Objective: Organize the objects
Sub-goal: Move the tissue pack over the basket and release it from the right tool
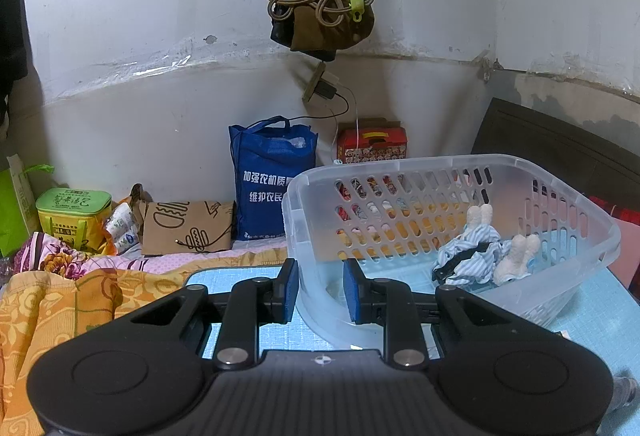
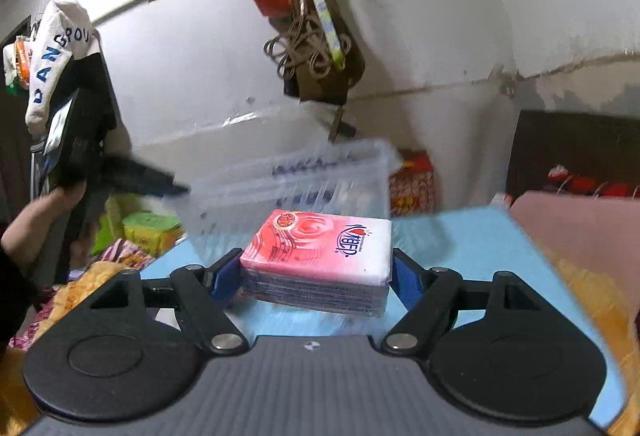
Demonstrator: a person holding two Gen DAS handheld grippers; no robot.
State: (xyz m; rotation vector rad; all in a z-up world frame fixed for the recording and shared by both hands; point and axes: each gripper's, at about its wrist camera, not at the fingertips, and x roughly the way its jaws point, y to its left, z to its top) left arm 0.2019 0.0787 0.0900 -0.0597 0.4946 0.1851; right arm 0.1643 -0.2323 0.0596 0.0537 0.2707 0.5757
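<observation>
- Right wrist view shows the right gripper [image 2: 316, 270] clamped on a pink tissue pack [image 2: 320, 256], one pad against each short end, so the pack's long axis runs straight across between the pads.
- From that pack, the clear basket [image 2: 304, 175] lies directly ahead and blurred; the pack appears raised off the blue mat [image 2: 460, 236].
- Left wrist view shows the left gripper [image 1: 320, 290] closed on the near rim of the same basket [image 1: 400, 163], one pad outside the wall and one inside.
- Inside the basket, toward its far right corner, sits a bundle of striped cloth [image 1: 468, 256] with two white pieces.
- Measured from the basket, the right gripper is the one carrying the load, while the left only steadies it.
- The coming move likely turns on carrying the pack forward over the near rim and into the open floor left of the cloth.
</observation>
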